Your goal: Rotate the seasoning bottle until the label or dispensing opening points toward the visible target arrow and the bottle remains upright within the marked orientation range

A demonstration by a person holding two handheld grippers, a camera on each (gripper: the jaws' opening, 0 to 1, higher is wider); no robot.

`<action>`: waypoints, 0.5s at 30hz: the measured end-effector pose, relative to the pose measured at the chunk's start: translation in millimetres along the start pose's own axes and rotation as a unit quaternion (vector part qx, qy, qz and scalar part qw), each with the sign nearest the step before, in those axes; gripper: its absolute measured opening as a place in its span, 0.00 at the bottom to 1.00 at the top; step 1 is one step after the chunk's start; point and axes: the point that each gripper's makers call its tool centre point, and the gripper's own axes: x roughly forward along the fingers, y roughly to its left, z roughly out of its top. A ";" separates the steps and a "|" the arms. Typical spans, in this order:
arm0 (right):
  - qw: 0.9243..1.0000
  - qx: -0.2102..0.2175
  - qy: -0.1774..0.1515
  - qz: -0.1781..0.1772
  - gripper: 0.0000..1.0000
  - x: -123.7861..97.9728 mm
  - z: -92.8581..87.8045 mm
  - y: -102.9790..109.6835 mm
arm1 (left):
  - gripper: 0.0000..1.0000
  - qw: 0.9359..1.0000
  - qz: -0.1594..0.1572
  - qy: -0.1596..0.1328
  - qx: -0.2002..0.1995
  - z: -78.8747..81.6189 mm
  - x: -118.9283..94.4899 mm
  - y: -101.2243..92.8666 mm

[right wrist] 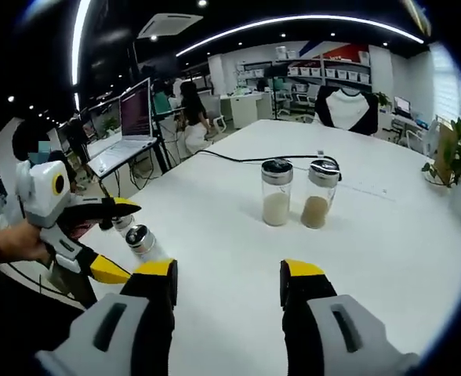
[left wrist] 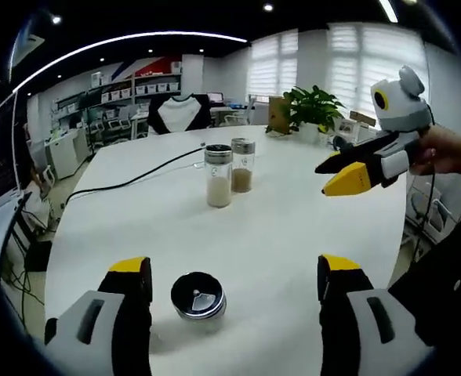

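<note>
The broad white oval counter (left wrist: 277,235) carries everything, with a black cable (left wrist: 128,182) trailing across its far side.

In the left gripper view, the left tongs (left wrist: 234,286), grey with yellow tips, stand spread wide and grip nothing. Between their jaws, nearer the left one, sits a small clear glass seasoning bottle with a silver and black cap (left wrist: 198,295), seen from above so that mostly its round cap shows, with a lighter wedge-shaped opening on the dark top. It rests on the counter, apart from both jaws. In the right gripper view the same bottle (right wrist: 140,238) lies just beside the left tongs' yellow tip, and whether it is upright or tilted there cannot be told.

The right tongs (right wrist: 228,283) are likewise spread wide and empty, hanging above bare counter. From the left gripper view they (left wrist: 342,174) come in from the right, held by a hand (left wrist: 450,153), jaws parted and touching nothing.

Farther back, well apart from both tongs, two taller clear glass jars with silver lids stand upright side by side: one with pale white granules (left wrist: 218,176), one with tan powder (left wrist: 242,165).
</note>
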 end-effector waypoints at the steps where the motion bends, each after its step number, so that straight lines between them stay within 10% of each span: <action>1: 1.000 -0.005 0.000 0.002 0.52 0.7 1.3 0.2 | 0.94 1.000 -0.001 -0.001 0.000 0.6 -1.1 -0.9; 15: 1.000 -0.024 -0.015 0.001 0.52 20.7 37.7 -14.6 | 1.00 0.999 -0.018 -0.010 -0.049 9.4 -10.5 -6.6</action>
